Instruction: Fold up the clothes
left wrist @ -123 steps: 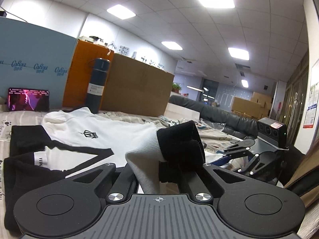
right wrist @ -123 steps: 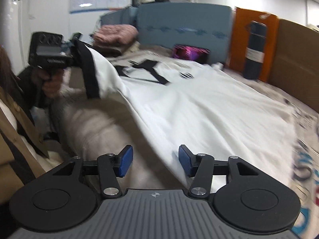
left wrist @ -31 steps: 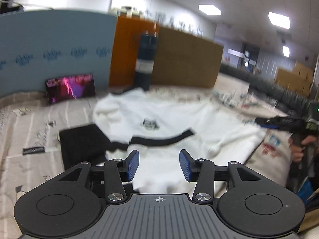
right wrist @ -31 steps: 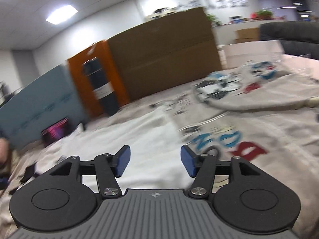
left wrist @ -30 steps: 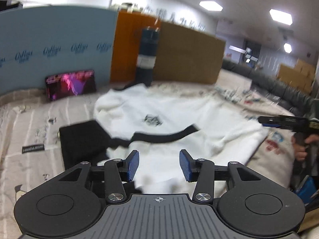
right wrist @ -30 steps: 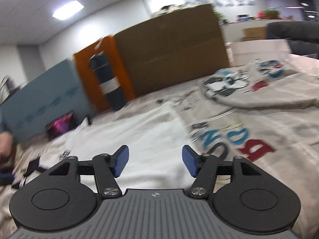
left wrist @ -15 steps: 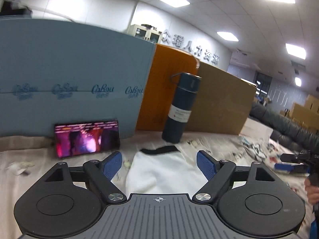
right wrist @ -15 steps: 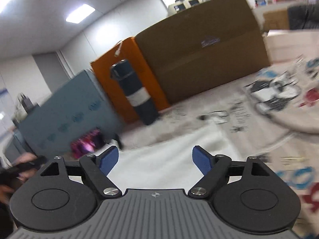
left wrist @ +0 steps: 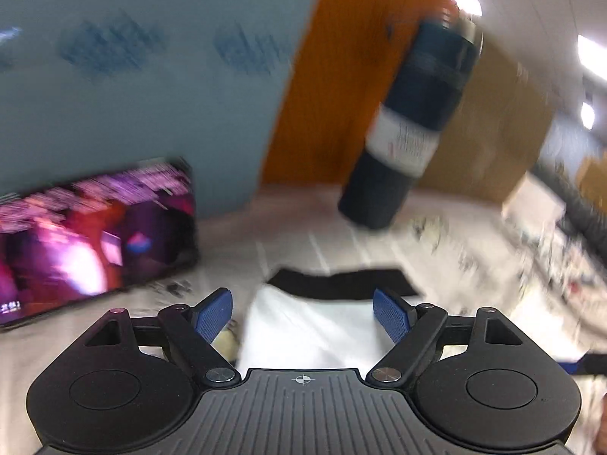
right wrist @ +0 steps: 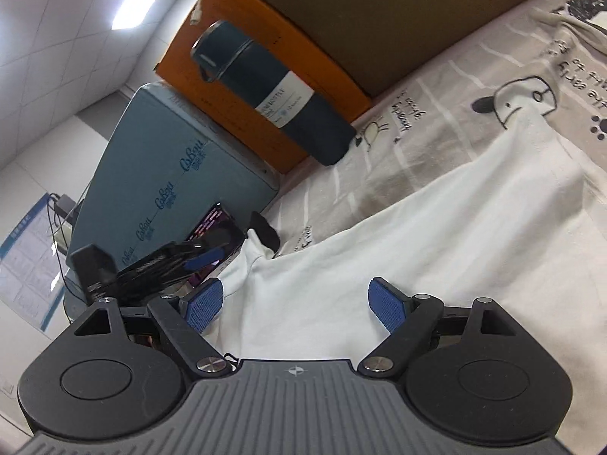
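A white sweatshirt [left wrist: 311, 341] with a black collar [left wrist: 341, 282] lies flat on the printed sheet. My left gripper [left wrist: 301, 314] hovers over the collar end; its jaws stand wide and are closing a little, with the white cloth below and between the blue pads, not pinched. My right gripper [right wrist: 295, 307] is open above the white sweatshirt [right wrist: 436, 246], nothing pressed between its pads. In the right wrist view the left gripper [right wrist: 197, 258] shows at the left, near the garment's black-trimmed end [right wrist: 265, 233].
A dark blue flask [left wrist: 409, 125] stands just beyond the collar, against an orange box [left wrist: 341, 76]. A lit screen [left wrist: 91, 235] leans on a blue panel [left wrist: 151, 76] at the left. A brown cardboard sheet [right wrist: 379, 19] backs the cartoon-printed sheet [right wrist: 493, 76].
Both grippers have swept forward over the sweatshirt toward its collar end by the flask and screen. Their jaws have spread wider. The right view has rolled to a tilt.
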Demonstrator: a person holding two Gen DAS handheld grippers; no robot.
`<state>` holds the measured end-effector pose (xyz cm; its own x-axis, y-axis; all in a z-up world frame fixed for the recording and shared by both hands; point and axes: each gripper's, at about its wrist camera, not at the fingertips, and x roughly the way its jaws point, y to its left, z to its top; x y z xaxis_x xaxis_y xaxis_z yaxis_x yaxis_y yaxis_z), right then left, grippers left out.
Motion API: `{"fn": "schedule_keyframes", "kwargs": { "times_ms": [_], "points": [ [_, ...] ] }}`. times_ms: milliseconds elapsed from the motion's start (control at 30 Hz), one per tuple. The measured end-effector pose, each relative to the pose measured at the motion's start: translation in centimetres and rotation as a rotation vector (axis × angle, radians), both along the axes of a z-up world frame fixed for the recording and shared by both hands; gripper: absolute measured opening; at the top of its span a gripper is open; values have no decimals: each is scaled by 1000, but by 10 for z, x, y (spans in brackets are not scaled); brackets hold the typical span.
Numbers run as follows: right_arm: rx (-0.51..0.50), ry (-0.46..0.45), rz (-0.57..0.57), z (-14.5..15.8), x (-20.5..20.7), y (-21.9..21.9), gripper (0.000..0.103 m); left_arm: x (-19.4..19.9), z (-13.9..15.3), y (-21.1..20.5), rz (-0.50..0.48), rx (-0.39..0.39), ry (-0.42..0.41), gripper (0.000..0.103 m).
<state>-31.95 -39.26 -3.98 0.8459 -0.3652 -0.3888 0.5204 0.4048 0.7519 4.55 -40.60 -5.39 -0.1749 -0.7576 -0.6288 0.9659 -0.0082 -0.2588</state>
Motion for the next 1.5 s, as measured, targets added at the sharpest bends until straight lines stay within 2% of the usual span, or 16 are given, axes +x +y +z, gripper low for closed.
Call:
{"fn": "schedule_keyframes", "kwargs": {
  "times_ms": [33, 67, 100, 133, 167, 267, 400, 567, 667, 800, 900, 1033, 1267, 1300, 1400, 1500],
  "points": [
    [3, -9, -4, 0, -2, -1, 83, -5, -4, -5, -33, 10, -30, 74],
    [5, -21, -11, 0, -5, -1, 83, -11, -5, -5, -71, -7, -75, 50],
    [7, -37, -23, 0, -7, -2, 83, -16, -4, -4, -102, -12, -107, 35],
    [9, -51, -33, -1, -10, -2, 83, -18, -4, -3, -121, -16, -122, 12],
    [13, -60, -42, -2, -12, -3, 84, -19, -2, 0, -139, -25, -121, 11],
    [33, -80, -65, -4, -16, -5, 84, -27, 9, 18, -143, -108, -188, 11],
    [45, -131, -128, -4, -29, -7, 85, -38, 36, 56, -131, -264, -161, 11],
    [117, -191, -172, -11, -41, -17, 86, -56, 69, 112, -151, -430, -130, 11],
    [150, -232, -184, -15, -46, -21, 86, -70, 81, 143, -181, -500, -135, 11],
    [180, -269, -198, -18, -51, -23, 86, -87, 89, 183, -225, -550, -134, 11],
    [180, -272, -213, -17, -55, -23, 86, -98, 89, 207, -239, -564, -137, 11],
    [174, -258, -247, -13, -65, -22, 86, -98, 84, 238, -229, -568, -90, 11],
    [167, -214, -326, -11, -96, -15, 83, -97, 53, 268, -217, -463, 5, 11],
    [168, -197, -335, -12, -99, -14, 81, -100, 49, 269, -223, -440, -3, 11],
    [160, -138, -347, -13, -101, -10, 62, -110, 35, 270, -246, -371, -57, 11],
    [122, -62, -356, -12, -99, -3, 50, -113, 24, 273, -258, -326, -83, 12]
  ]
}}
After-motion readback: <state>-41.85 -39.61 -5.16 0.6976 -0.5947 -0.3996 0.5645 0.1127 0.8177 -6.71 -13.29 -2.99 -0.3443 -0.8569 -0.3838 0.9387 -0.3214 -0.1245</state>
